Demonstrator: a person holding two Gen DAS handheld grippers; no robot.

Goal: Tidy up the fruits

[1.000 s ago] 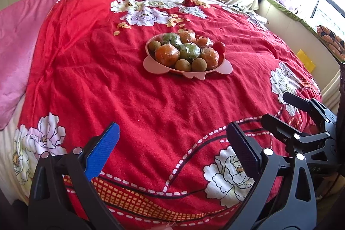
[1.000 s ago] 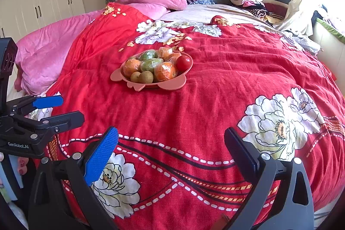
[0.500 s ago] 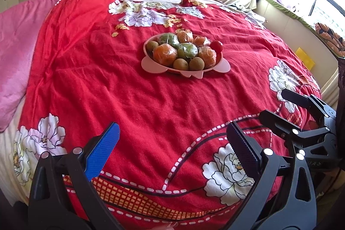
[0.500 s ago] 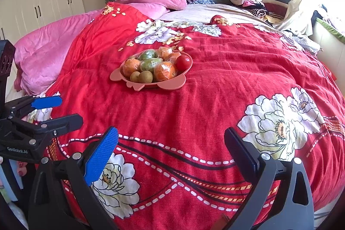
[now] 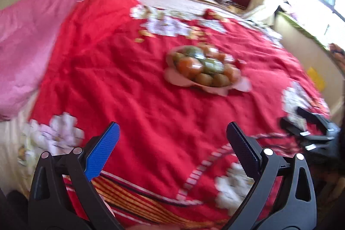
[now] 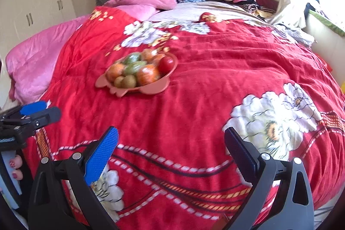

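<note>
Left tongs (image 5: pixel 172 139) and right tongs (image 6: pixel 171 141) gaped empty above the red bedspread (image 6: pixel 204 83); fruit plate (image 6: pixel 166 84) lay beyond.

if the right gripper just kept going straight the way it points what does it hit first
Probably the red bedspread: the open right gripper aims over bare quilt. The pink fruit plate sits left of that line, though depth is hard to judge.
</note>
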